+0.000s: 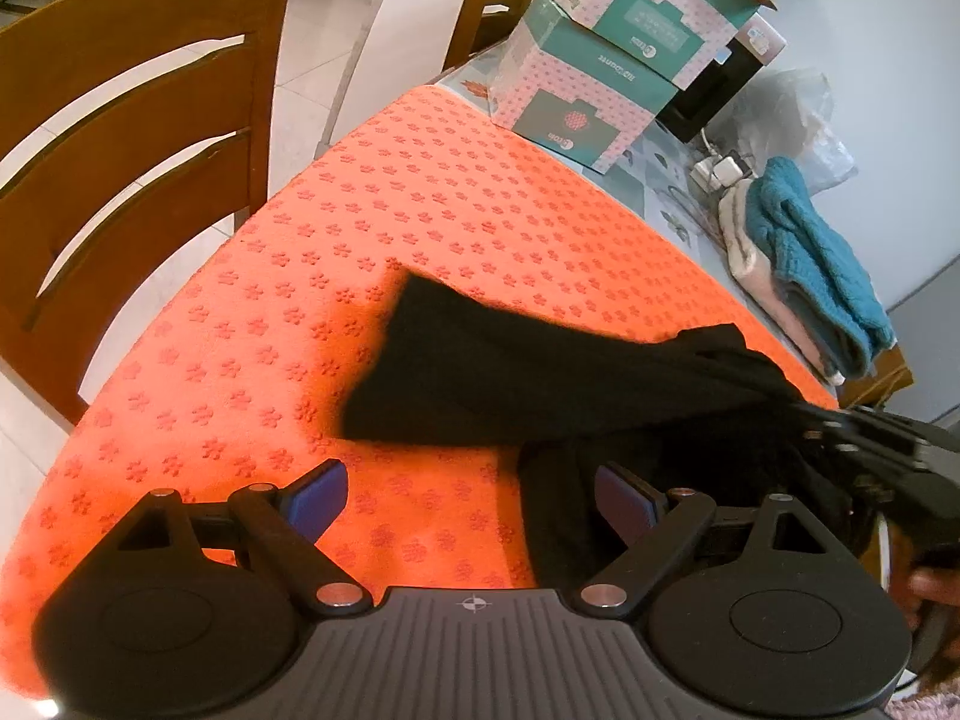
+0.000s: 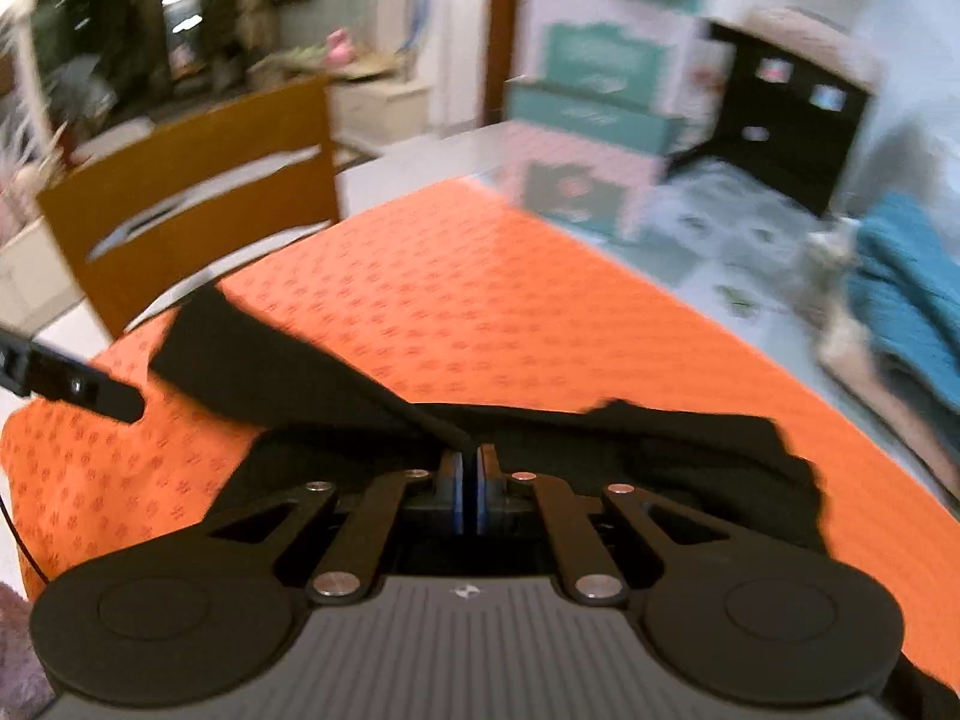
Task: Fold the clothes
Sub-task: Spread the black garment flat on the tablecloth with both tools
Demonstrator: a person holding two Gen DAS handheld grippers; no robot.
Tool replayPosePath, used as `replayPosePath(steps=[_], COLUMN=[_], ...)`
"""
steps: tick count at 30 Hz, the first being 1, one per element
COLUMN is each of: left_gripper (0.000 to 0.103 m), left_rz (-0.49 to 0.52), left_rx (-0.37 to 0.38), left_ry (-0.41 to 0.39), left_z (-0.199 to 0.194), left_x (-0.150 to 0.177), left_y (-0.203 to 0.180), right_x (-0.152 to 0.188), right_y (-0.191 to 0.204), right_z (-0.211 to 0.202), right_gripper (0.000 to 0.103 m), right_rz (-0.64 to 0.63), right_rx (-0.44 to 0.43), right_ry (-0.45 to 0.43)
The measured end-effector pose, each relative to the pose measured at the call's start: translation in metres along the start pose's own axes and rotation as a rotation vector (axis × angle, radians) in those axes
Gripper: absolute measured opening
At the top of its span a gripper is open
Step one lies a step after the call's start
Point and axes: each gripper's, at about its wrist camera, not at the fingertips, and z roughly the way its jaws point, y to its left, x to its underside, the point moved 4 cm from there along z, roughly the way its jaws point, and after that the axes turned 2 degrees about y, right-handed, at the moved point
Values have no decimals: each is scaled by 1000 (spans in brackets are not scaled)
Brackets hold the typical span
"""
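Black garment pinched at one fold, ready to be drawn across the orange mat

Left wrist view. Shows the left gripper (image 1: 462, 507) with blue pads standing wide apart, nothing between them, hanging low over the near part of the orange mat (image 1: 480, 210). Shows the black garment (image 1: 510, 372) lying on the mat's near half, one flap stretched toward the wooden chair (image 1: 132, 180), the rest bunched at the mat's right. Catches the right gripper (image 1: 852, 438) coming in from the right edge, its tip at the bunched cloth. Beyond the mat's far edge: stacked teal and pink boxes (image 1: 600, 72); off its right side, folded teal and pink towels (image 1: 810, 264).

Right wrist view, blurred. Shows the right gripper (image 2: 471, 480) with pads pressed together on a ridge of the garment (image 2: 660, 450), cloth pulled up into a taut line from the pinch toward the flap. Left gripper's finger (image 2: 78, 387) just visible at the mat's left side.

Handling, as judgement. Looks thin, light and limp; likely to sag and slide rather than hold a crease. Best taken at an edge or corner, with the free flap's far corner an obvious hold for the open tool, then kept taut between both holds.
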Motion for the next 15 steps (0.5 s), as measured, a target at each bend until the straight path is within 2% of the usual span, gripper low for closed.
replayPosePath(steps=[7,15], left_gripper=[90,90], left_rz=[44,120], left_rx=[11,30], left_ry=[20,50], left_z=[9,21], left_x=[-1,-6], left_y=[-14,-37], right_x=[36,107], right_y=[-72,-141], right_z=[-70,-154], right_gripper=[4,4], right_rz=[210,447], right_rx=[186,435], right_ry=[-55,-90])
